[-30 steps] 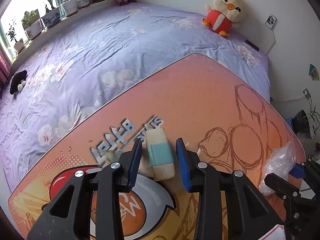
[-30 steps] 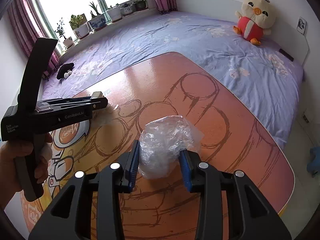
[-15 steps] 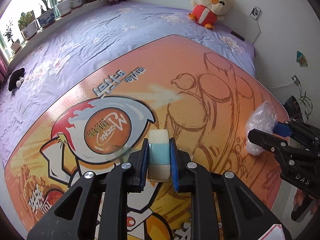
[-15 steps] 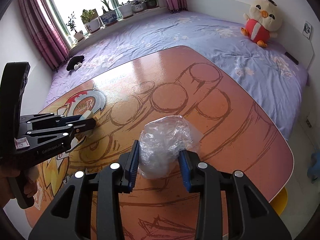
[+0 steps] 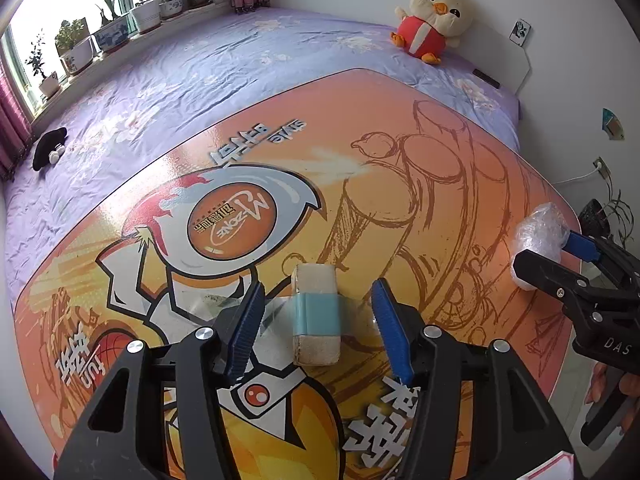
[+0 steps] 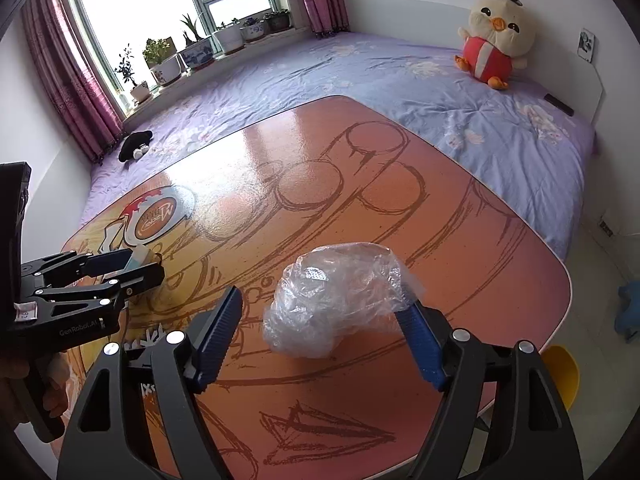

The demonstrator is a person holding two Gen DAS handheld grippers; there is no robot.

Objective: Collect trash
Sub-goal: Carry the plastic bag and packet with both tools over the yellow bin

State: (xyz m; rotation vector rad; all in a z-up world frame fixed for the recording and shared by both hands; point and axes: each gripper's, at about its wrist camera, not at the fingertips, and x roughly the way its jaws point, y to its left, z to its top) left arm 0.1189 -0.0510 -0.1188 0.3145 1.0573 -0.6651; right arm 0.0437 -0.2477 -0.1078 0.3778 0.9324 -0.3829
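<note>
Left wrist: eraser block (image 5: 316, 314) between open left claw (image 5: 318, 330).

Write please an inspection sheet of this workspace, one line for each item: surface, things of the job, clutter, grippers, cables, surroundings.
Surface: orange printed table, glossy, cartoon graphics.
Job's things: beige block with teal band lies on the table between the left fingers, not gripped; crumpled clear plastic sits between the right fingers, touching the right one.
Clutter: nothing seen on the table beyond these.
Grippers: left gripper open; right gripper open.
Cables: white cord to a wall socket, off the table.
Surroundings: purple floral bed, chick plush, potted plants on the windowsill, pink curtains.
</note>
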